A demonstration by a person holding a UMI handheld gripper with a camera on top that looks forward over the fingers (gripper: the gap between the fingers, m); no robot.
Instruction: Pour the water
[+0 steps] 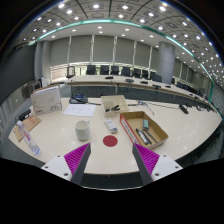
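A white cup [82, 130] stands on the pale table [60, 140], ahead of my left finger. A flat red disc [110, 141] lies on the table just beyond the fingers, between their lines. A clear plastic bottle [30, 142] lies on the table, left of the left finger. My gripper [111, 158] hangs above the near table edge with its magenta pads [77, 156] wide apart and nothing between them.
An open cardboard box [141, 128] with small items sits ahead of the right finger. A white box [112, 103] and a white carton [46, 99] stand farther back, with paper [79, 110] between. Desks with monitors [110, 71] fill the room beyond.
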